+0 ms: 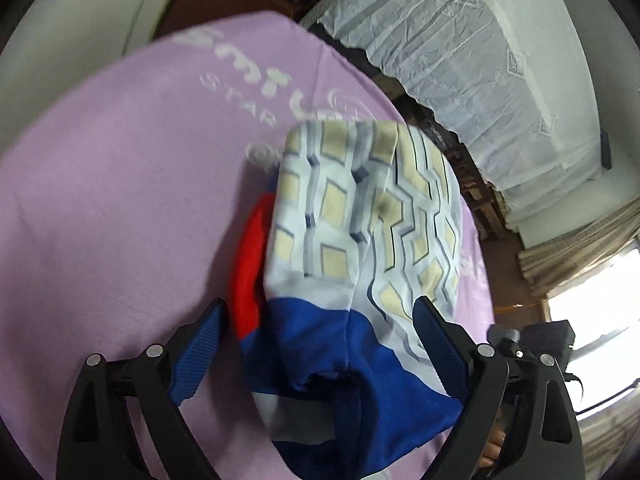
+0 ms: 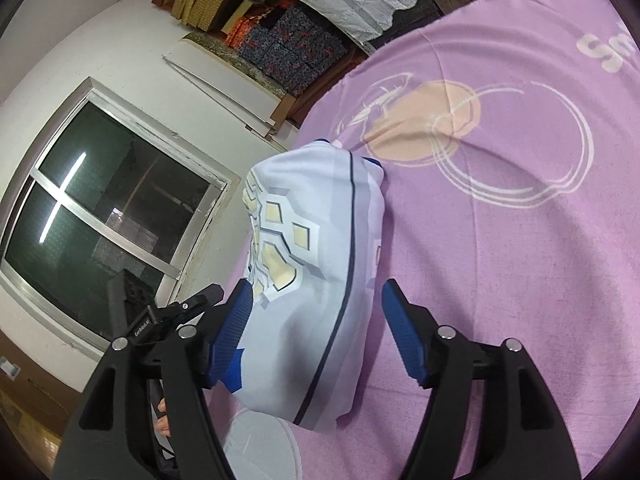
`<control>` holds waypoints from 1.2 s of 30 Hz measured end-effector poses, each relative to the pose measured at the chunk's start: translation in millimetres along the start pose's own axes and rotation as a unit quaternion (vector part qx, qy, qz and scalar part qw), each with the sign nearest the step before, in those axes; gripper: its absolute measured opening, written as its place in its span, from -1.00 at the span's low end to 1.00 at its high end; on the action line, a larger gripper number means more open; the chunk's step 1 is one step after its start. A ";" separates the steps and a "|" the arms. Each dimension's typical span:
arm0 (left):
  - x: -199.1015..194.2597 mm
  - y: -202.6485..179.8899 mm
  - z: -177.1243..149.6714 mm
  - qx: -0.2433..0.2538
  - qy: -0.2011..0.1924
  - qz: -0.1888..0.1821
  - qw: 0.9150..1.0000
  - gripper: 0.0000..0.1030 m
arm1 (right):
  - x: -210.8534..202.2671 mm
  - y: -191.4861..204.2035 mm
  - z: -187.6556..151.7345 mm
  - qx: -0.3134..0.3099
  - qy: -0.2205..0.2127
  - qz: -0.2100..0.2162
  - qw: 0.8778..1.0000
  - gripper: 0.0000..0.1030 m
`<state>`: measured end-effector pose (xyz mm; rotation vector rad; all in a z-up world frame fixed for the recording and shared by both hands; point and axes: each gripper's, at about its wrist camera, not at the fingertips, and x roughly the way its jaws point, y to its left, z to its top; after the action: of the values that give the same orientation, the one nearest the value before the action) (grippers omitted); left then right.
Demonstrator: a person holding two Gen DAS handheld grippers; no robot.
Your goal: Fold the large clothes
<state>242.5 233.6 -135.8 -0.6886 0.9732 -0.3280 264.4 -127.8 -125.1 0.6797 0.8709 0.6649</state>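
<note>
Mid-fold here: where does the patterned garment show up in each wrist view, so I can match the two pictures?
Left wrist: the patterned garment fills the centre and lower middle, between the open left gripper fingers.
Right wrist: it sits centre-left, between the open right gripper fingers.
Shared landmark: the purple printed sheet under it.

Smooth, thin printed cloth on the folded white, blue and red garment point(image 1: 360, 216), with a faint sheen over its yellow-block pattern. Under it, the lilac woven cloth cover point(image 2: 520, 280) on the worktop looks matt and slightly fuzzy. The left claw point(image 1: 320, 320) has matt black plastic arms, ribbed blue rubbery pads point(image 1: 434, 344) and shiny metal pins. Gauzy white lace curtain point(image 1: 500, 80) far right.
</note>
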 end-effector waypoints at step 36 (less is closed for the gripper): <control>36.5 -79.4 -17.6 0.119 0.049 -0.053 0.990 0.17 | 50.5 5.8 6.2 -0.008 0.017 -0.005 1.000 -0.26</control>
<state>250.7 147.8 -113.0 -0.5100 0.9735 -0.5657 292.4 -87.8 -140.7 0.6508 0.9000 0.6752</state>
